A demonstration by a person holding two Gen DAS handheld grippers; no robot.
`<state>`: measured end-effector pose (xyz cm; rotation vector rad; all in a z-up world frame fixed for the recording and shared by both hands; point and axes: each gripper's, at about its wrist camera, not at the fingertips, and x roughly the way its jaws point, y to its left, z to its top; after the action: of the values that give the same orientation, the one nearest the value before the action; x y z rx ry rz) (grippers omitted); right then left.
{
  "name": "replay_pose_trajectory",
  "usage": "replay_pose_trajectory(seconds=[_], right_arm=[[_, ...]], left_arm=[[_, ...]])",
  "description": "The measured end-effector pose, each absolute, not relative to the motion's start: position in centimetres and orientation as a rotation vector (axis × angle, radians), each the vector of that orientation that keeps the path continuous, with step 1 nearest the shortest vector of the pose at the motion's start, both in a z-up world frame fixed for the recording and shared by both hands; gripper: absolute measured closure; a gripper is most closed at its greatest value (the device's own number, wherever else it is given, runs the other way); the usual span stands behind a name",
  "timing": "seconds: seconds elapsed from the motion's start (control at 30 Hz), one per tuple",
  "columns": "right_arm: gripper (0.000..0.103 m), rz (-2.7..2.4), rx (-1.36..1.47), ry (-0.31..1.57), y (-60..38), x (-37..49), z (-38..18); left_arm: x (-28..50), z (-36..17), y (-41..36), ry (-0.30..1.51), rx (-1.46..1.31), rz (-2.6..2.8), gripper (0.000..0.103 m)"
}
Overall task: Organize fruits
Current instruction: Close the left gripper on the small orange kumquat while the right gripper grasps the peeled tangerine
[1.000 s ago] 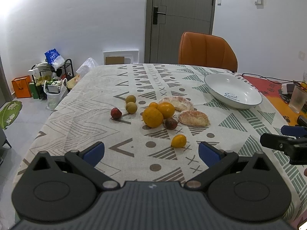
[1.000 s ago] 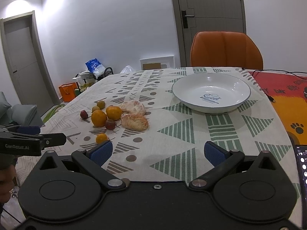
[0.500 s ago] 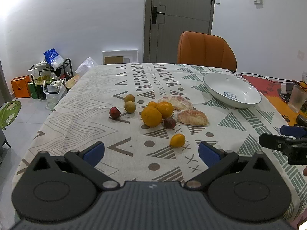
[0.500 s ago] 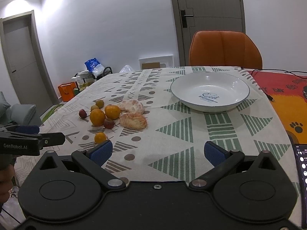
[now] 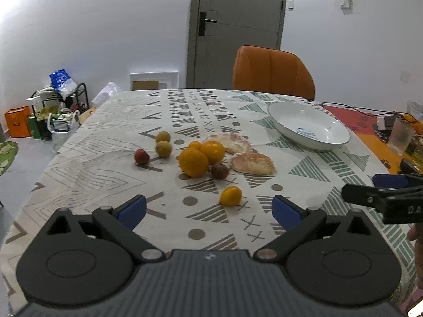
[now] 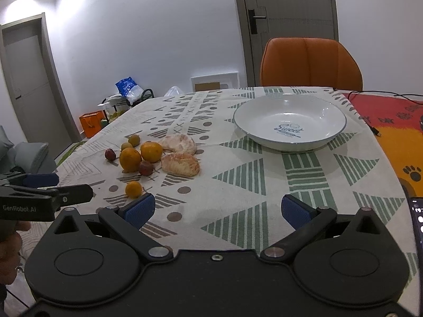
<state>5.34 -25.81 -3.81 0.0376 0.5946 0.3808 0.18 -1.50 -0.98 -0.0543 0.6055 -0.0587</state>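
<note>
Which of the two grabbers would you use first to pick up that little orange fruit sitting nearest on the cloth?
Probably the left gripper: it is open and the small orange fruit lies almost straight ahead between its fingers. The right gripper, also open, faces the white bowl, with the fruit off to its left.

The left gripper has swung a little toward the right edge of the patterned-cloth table. In its view the whole scene has slid left: the small orange citrus fruit, the white round plate with blue lettering and the grey door all sit further left than a second ago, and more of the right gripper shows. The right gripper has eased slightly forward, so the plate looks a touch larger in its own view.
</note>
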Motion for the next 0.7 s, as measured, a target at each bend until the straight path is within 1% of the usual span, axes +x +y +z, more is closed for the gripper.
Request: replay_pose_trajectory(seconds=[0.07, 0.13, 0.2, 0.23, 0.33, 0.4, 0.5, 0.57, 0.7], right_arm=[[0.0, 0.385, 0.035, 0.596, -25.7, 5.6, -4.0], [0.0, 0.393, 0.036, 0.597, -25.7, 5.9, -4.2], [0.0, 0.405, 0.038, 0.59, -25.7, 6.1, -4.2], [0.0, 0.412, 0.037, 0.586, -25.6, 6.1, -4.3], [0.001, 0.424, 0.033, 0.575, -25.5, 6.5, -4.4], [0.003, 0.433, 0.038, 0.577, -25.4, 6.9, -4.5], [0.011, 0.455, 0.053, 0.59, -25.4, 7.6, -4.8], [0.014, 0.468, 0.062, 0.6, -25.3, 8.1, -5.1], [0.017, 0.491, 0.073, 0.609, -25.1, 8.9, -5.5]], left_arm=[[0.3, -1.1, -1.6, 0.598, -0.061, -0.065, 0.002], [0.7, -1.2, -1.7, 0.594, -0.068, -0.069, 0.005], [1.0, -1.4, -1.8, 0.596, -0.079, -0.071, 0.011], [1.2, -1.5, -1.9, 0.597, -0.083, -0.074, 0.013], [1.9, -1.9, -2.1, 0.611, -0.085, -0.083, 0.023], [2.4, -2.2, -2.2, 0.624, -0.092, -0.087, 0.032], [3.1, -2.6, -2.2, 0.64, -0.103, -0.092, 0.04], [3.5, -2.8, -2.2, 0.646, -0.108, -0.094, 0.042], [4.3, -3.2, -2.4, 0.657, -0.112, -0.095, 0.045]])
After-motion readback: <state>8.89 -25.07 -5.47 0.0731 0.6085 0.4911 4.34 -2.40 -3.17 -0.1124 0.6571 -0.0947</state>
